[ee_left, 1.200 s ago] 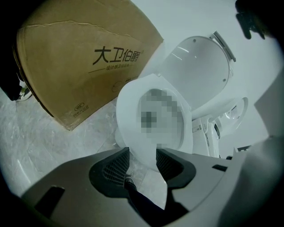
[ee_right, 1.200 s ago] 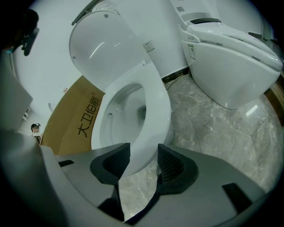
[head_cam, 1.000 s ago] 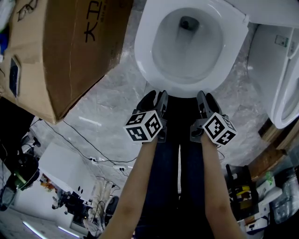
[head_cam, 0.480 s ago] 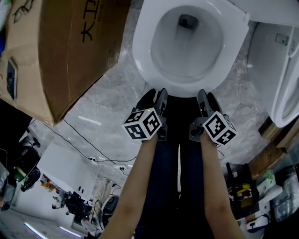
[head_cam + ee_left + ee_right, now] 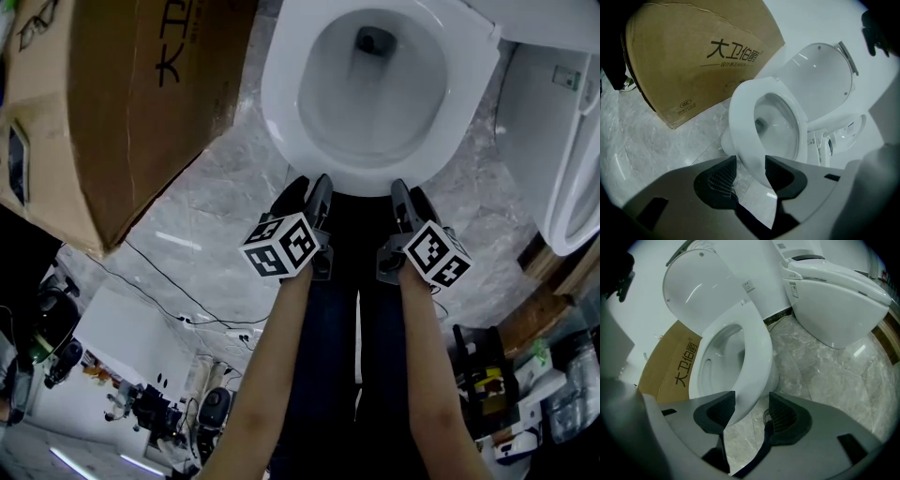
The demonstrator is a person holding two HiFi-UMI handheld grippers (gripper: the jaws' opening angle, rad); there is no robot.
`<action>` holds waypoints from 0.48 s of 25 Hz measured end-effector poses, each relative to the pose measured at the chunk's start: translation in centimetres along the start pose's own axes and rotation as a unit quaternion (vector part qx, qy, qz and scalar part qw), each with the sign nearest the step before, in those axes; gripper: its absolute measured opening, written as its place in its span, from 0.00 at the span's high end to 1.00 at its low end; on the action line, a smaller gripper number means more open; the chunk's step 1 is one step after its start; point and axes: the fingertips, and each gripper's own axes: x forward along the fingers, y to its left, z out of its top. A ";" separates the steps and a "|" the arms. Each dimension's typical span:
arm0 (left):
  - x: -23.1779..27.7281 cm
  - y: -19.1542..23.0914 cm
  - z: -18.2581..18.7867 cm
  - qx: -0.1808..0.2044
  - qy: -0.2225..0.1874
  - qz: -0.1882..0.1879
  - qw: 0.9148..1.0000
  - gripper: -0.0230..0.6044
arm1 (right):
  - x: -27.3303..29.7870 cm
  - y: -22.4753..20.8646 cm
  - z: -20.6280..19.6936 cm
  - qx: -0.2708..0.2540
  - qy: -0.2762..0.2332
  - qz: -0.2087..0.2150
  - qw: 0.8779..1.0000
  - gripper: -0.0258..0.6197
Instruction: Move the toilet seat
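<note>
The white toilet seat [image 5: 279, 94] lies down on the bowl, with the lid [image 5: 820, 79] raised behind it. My left gripper [image 5: 317, 187] hovers at the seat's front edge, left of centre. Its jaws are open, and the seat's front rim [image 5: 740, 117] shows in the gap between them. My right gripper [image 5: 397, 190] is at the front edge, right of centre. Its jaws have just been opening and stand open. The seat rim [image 5: 757, 348] runs into their gap beside the left pad, clear of the right pad. I cannot tell whether either gripper touches the seat.
A large cardboard box [image 5: 141, 94] stands close to the toilet's left side. A second white toilet [image 5: 553, 141] stands at the right. The person's dark-trousered legs [image 5: 347, 328] are below the grippers. Cables and clutter [image 5: 141, 394] lie on the marble floor behind.
Both grippers sit a touch higher in the head view, slightly nearer the seat's front edge. The seat has not moved.
</note>
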 end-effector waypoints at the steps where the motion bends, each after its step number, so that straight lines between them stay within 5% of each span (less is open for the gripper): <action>1: 0.1 0.0 0.0 0.000 0.001 0.000 1.000 0.67 | 0.1 0.0 -0.1 -0.001 0.002 0.001 1.000 0.62; 12: 0.8 -0.3 -0.4 0.001 0.012 -0.007 1.000 0.67 | 1.0 0.7 -0.3 0.010 0.013 0.030 0.999 0.61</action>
